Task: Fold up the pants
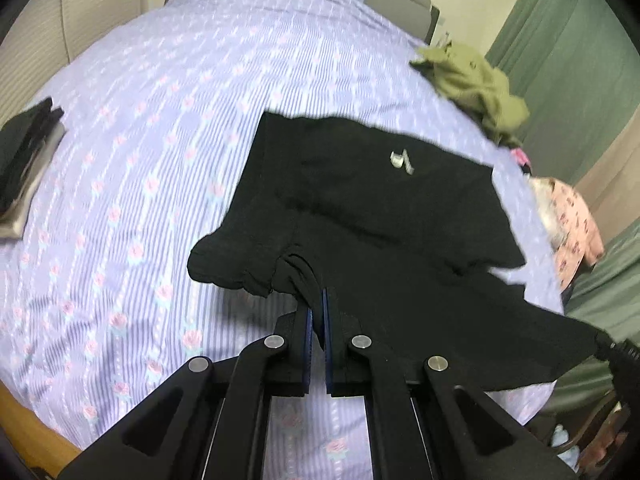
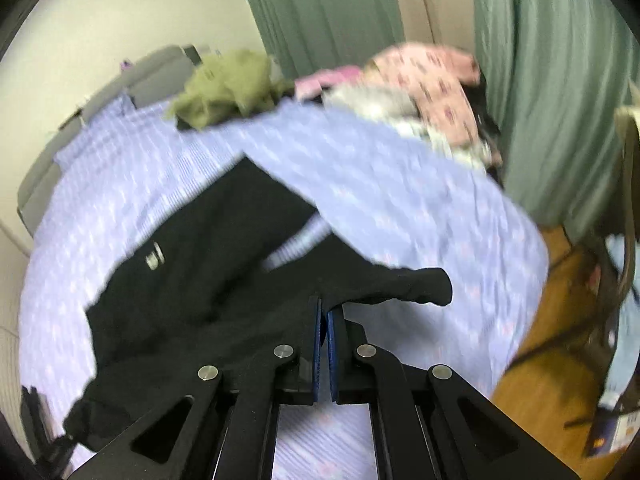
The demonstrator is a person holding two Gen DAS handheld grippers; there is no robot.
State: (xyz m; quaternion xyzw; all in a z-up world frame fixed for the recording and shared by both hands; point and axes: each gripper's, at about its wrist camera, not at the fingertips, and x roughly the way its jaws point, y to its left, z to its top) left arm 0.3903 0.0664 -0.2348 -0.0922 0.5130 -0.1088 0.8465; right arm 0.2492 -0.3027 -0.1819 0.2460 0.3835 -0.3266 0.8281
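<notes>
Soft, even indoor light fills both views with no glare. Fisheye bending curves the bed [image 1: 160,140] and darkens the corners. The right wrist view is smeared with motion blur; the left is sharper, blurring toward its edges.

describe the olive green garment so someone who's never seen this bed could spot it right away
Start from the bed sheet, lilac with stripes and pink roses. Follow its far right edge, beside the green curtain, beyond the black pants. The olive green garment lies there in a crumpled heap, the only plain green clothing; the pink printed garment nearby is patterned.
</notes>
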